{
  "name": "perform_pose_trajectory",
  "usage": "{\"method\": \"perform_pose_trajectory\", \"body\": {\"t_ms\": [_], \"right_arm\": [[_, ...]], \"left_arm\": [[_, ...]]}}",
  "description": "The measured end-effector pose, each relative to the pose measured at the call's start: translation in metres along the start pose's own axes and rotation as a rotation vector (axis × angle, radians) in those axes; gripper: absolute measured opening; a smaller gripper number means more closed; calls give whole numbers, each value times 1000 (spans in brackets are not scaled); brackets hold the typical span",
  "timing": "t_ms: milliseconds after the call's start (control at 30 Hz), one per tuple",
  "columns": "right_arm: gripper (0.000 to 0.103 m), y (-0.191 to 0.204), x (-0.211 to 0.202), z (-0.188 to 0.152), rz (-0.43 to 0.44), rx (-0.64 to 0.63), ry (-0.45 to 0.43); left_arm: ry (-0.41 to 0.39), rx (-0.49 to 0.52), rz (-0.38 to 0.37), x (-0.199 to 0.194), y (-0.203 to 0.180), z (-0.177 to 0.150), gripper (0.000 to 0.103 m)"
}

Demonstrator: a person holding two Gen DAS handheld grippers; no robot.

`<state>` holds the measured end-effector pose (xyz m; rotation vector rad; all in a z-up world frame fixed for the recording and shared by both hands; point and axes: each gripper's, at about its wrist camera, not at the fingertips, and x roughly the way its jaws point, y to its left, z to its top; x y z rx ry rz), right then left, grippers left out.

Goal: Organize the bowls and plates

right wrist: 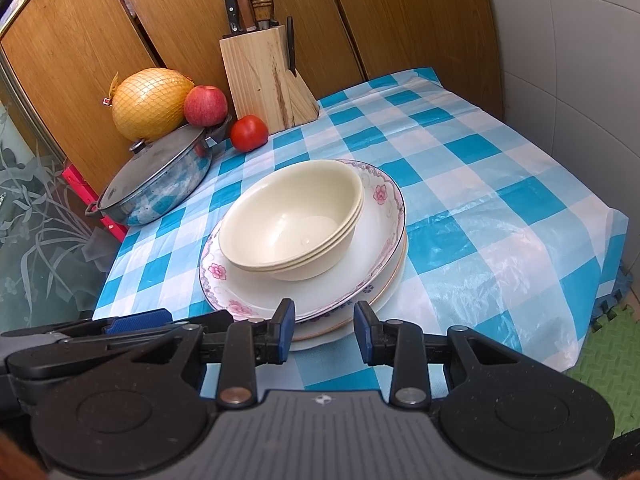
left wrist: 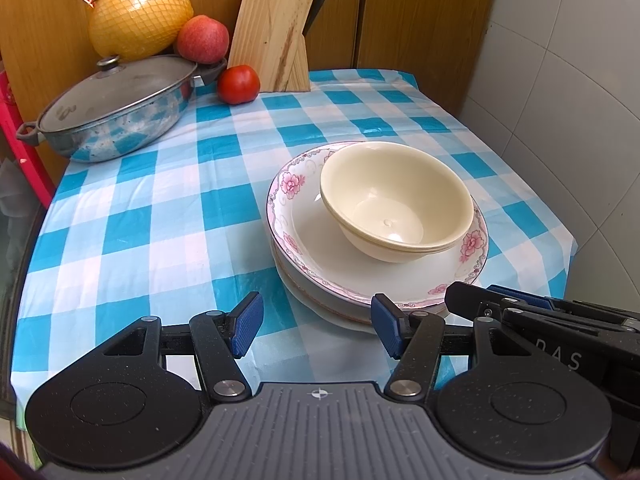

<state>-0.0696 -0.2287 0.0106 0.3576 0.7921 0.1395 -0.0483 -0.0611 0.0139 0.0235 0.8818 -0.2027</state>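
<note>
Our left gripper [left wrist: 316, 330] open and empty, right gripper [right wrist: 325, 330] narrower, also empty, nested cream bowls [right wrist: 290, 216] on stacked floral plates [right wrist: 320, 292] just ahead of both, blue checked tablecloth [right wrist: 480, 184] beneath us, wooden panels [right wrist: 400, 12] beyond, tiled wall [left wrist: 568, 92] rightward.

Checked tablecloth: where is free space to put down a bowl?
Free: the blue-white checked tablecloth right of the stacked flowered plates, and the patch between them and the lidded steel pan. Crowded: the back left corner, around the red tomato.
</note>
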Motion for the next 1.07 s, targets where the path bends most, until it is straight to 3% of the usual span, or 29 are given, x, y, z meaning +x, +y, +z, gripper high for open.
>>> {"method": "perform_pose_trajectory", "body": {"t_ms": [567,1067], "right_arm": [[30,-1,-1,-3,2,1,-3],[31,-7,-5,1,-7,42,-14]], "left_arm": [[-13,26,20,-5,-2,-1,69],[-34,15,38,-7,1,-1,82]]}}
